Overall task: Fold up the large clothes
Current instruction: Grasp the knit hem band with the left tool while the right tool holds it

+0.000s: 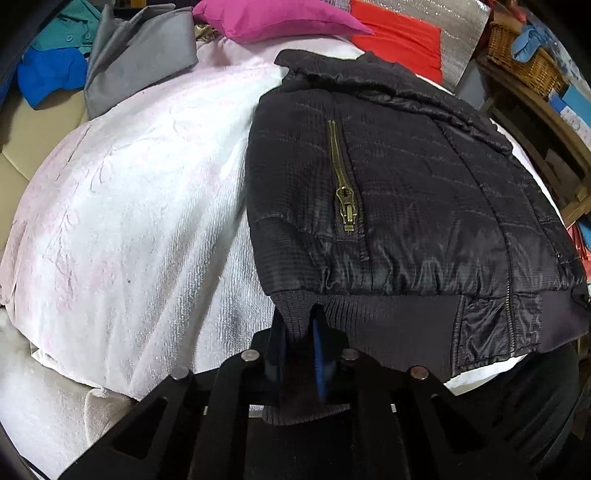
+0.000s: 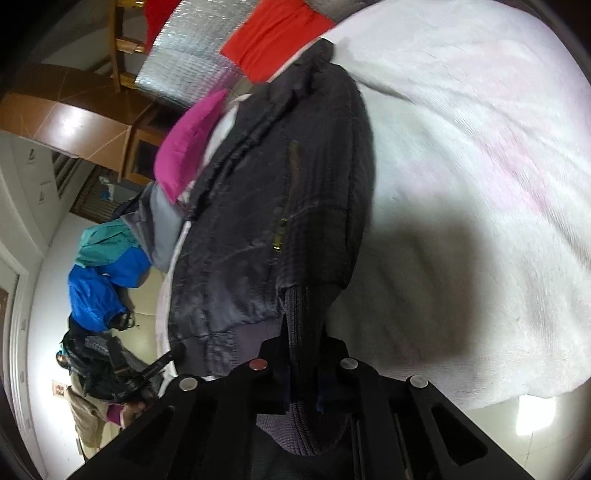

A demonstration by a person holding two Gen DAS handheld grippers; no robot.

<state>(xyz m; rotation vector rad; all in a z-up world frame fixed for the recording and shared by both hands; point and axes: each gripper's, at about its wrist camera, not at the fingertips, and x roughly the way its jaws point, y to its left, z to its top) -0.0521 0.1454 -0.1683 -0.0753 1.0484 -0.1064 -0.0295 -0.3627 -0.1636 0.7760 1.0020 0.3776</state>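
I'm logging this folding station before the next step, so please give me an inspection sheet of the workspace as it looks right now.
Surface: white textured cover, lightly wrinkled, faint pink tint.
Job's things: black quilted jacket lying flat on the cover, brass pocket zipper closed, ribbed hem nearest the cameras.
Clutter: grey garment, blue and teal clothes, magenta cushion, red fabric at the far edge.
Grippers: left gripper shut on the ribbed hem; right gripper shut on the ribbed hem at another spot.
Cables: nothing seen.
Surroundings: wicker basket on wooden shelving; silver foil sheet; pale floor.
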